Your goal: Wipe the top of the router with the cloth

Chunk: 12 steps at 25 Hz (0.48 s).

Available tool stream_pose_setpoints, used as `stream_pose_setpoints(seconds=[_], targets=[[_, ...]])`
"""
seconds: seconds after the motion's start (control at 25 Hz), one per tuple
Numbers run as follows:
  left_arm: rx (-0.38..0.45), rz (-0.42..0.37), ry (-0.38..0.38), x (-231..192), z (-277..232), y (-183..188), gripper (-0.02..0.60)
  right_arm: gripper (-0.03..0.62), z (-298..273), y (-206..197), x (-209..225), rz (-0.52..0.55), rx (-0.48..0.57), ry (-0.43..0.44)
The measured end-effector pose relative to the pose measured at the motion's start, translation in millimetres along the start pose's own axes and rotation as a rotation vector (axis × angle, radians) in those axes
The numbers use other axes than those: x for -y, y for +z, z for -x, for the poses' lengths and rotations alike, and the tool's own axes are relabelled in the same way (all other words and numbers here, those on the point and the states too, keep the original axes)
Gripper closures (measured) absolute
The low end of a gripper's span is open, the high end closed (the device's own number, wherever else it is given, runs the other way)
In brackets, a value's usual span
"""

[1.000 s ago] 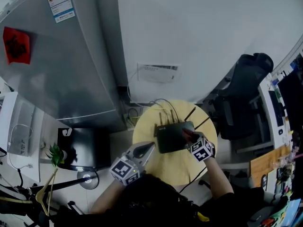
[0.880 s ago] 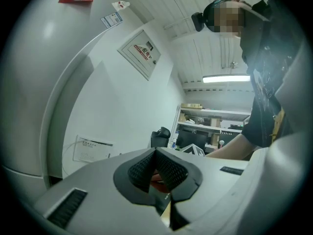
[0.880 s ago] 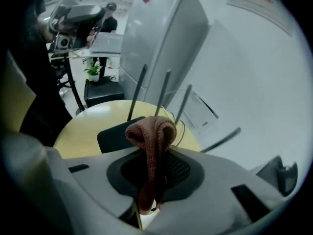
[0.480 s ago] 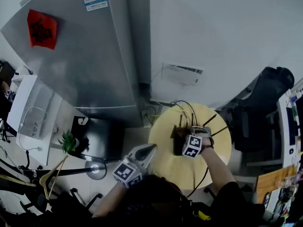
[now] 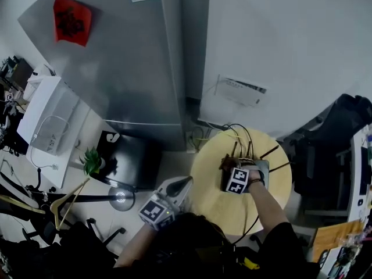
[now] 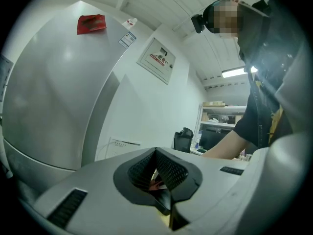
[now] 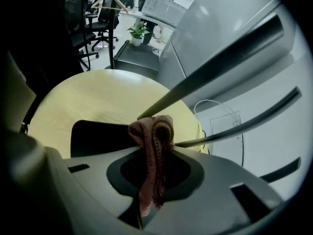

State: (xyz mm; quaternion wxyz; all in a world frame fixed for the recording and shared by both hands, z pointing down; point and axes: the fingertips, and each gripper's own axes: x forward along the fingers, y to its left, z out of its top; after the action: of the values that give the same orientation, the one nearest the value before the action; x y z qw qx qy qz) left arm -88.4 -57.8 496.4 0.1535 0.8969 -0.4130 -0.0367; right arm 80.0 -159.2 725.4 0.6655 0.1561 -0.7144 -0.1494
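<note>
Right gripper (image 7: pixel 152 177) pinching the evidently soft, limp cloth (image 7: pixel 154 131) by a bunched fold above the rigid router (image 7: pixel 95 136); left gripper (image 6: pixel 159 180) pressed together, empty.

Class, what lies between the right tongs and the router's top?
The pink cloth, pinched in the right tongs, sits over the black router; the right gripper view shows this.

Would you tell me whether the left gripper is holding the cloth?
No, the pink cloth hangs clamped in the jaws of the right gripper.
</note>
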Motion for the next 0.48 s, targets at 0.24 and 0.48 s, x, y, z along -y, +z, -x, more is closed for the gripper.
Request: stream_pose_setpoints(seconds=[0.24,0.48], targets=[[-0.009,0.007,-0.024,8,-8,-5,0.580,0.528,6,-4,-20,-0.033,-0.026,0.050],[-0.013,0.009,-0.060,15,-19,-7,0.580,0.528,15,-7,-43,-0.093,-0.037,0.074]])
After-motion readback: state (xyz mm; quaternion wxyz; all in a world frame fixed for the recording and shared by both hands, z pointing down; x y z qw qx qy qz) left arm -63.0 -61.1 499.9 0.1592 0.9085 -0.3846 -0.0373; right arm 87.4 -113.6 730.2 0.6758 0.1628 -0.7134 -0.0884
